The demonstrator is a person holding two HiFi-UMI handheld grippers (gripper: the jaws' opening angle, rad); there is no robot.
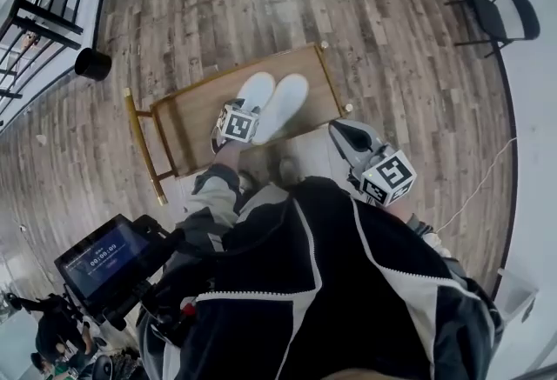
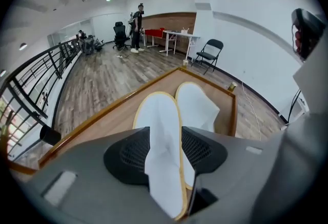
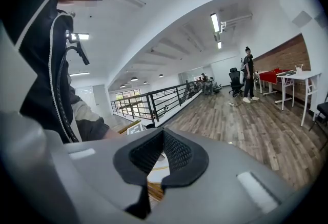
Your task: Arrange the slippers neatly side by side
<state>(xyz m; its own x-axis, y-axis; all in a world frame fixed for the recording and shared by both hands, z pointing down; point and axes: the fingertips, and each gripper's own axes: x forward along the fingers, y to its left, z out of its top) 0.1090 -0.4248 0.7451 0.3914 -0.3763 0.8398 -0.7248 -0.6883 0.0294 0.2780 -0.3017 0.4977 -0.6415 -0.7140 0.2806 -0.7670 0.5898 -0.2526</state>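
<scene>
You are holding the left gripper (image 1: 233, 128) low over a wooden tray (image 1: 187, 104) that is sitting on the plank floor (image 1: 261, 4). Its jaws are standing wide apart and are clamping nothing. The left slipper (image 2: 163, 146), white with a yellow-edged sole, is lying flat on the tray between those parted jaws, running lengthwise toward 12 o'clock in the left gripper view. The right slipper (image 2: 199, 107) is lying just beside it at its 2 o'clock, pointing the same way, and their long edges are meeting or nearly meeting. In the head view the pair is resting near the middle of the tray, angling toward about 1 o'clock.

You are carrying the right gripper (image 1: 342, 131) just off the tray's near corner, at about 4 o'clock from the slippers and clear of them. Its jaws are pressing fully together with nothing between them.

A black folding chair (image 1: 500, 17) is standing across the floor at 2 o'clock in the head view. In the left gripper view a black railing (image 2: 36, 89) is running along at 9 o'clock, and a person (image 2: 137, 27) is standing far back at 12 o'clock.
</scene>
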